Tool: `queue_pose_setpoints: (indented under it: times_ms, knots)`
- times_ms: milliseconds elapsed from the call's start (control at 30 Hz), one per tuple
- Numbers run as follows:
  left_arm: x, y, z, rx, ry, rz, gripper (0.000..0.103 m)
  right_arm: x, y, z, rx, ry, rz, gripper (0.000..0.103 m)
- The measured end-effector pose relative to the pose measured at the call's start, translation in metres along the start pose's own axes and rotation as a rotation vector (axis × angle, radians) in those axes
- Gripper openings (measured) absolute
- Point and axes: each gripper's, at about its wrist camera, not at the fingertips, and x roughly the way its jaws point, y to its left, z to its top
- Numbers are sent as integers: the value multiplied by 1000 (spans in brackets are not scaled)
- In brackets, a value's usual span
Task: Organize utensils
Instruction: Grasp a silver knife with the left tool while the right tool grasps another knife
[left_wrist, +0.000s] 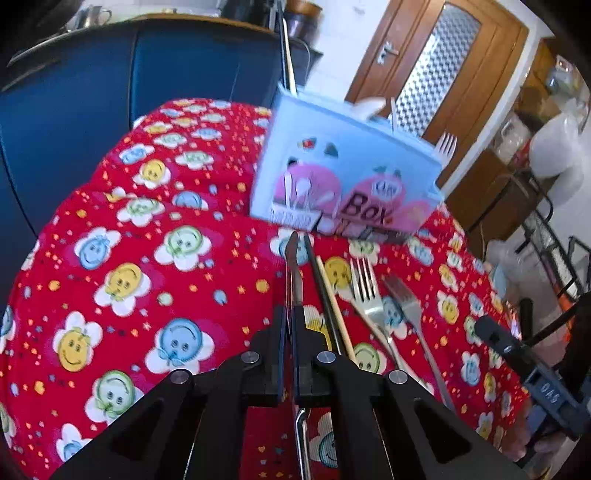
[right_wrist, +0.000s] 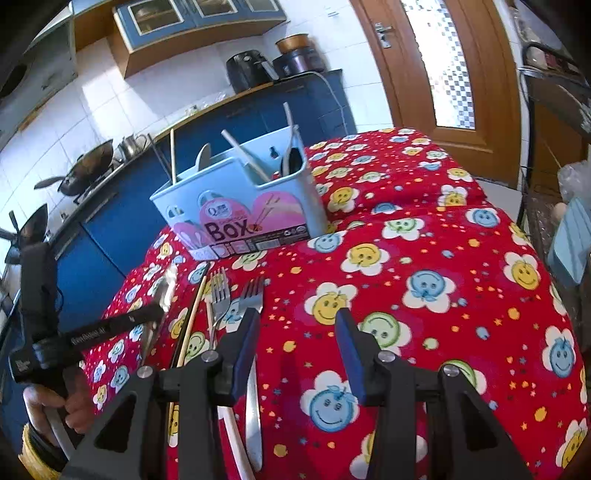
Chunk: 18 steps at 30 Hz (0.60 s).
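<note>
My left gripper (left_wrist: 290, 314) is shut on a metal table knife (left_wrist: 293, 266); the blade sticks out ahead toward the box and the handle runs back under the jaws. To its right on the cloth lie a black and a wooden chopstick (left_wrist: 327, 295) and two forks (left_wrist: 365, 295). A light blue utensil box (left_wrist: 343, 177) stands beyond, with several utensils in it. My right gripper (right_wrist: 295, 332) hangs open over the cloth with nothing between its fingers, the forks (right_wrist: 221, 295) and chopsticks (right_wrist: 194, 314) just left of it. The box (right_wrist: 236, 210) is ahead, and the left gripper (right_wrist: 157, 312) with the knife (right_wrist: 168, 286) is at the left.
A red flower-print cloth (right_wrist: 424, 258) covers the table, bare to the right of the right gripper. Blue cabinets (left_wrist: 92, 92) run behind the table, with pans on a counter (right_wrist: 88, 166). A wooden door (right_wrist: 443, 74) stands at the back right. A person's hand (right_wrist: 55, 406) holds the left gripper.
</note>
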Motion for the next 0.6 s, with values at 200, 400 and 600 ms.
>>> queue_pose_setpoints:
  times_ms: [200,400,600]
  knots:
    - [-18,5,8,1,-101,21,3,20,12,8,-44,82,42,46]
    - [-32,11,12,16,-171,50,2,42,22,15,-91,161,37,42]
    - [-38,17,14,6,-199,31,3,63,24,20,-81,242,71,30]
